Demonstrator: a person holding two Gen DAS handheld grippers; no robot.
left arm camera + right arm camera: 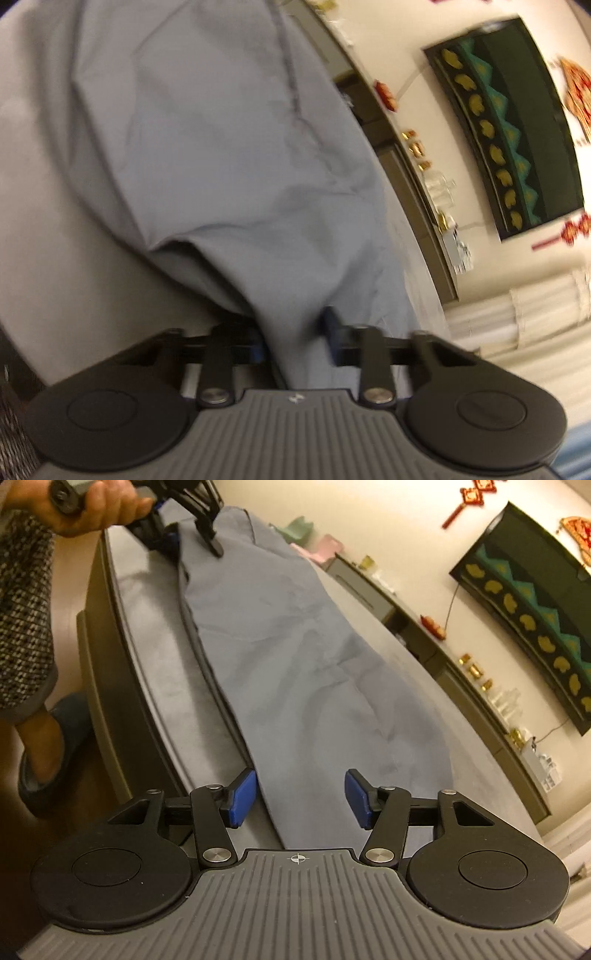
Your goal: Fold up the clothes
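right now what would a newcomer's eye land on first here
A long grey-blue garment lies stretched across the grey surface. The left gripper pinches a bunched fold at one end; the right gripper stands open at the other. A dark patterned wall panel hangs on the right.

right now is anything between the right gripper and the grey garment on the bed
Nothing visible. The right gripper is open, its blue pads either side of the near end of the grey garment, with no other object between. The left gripper is already pinching the far end.

Both wrist views close over garment (229, 155)
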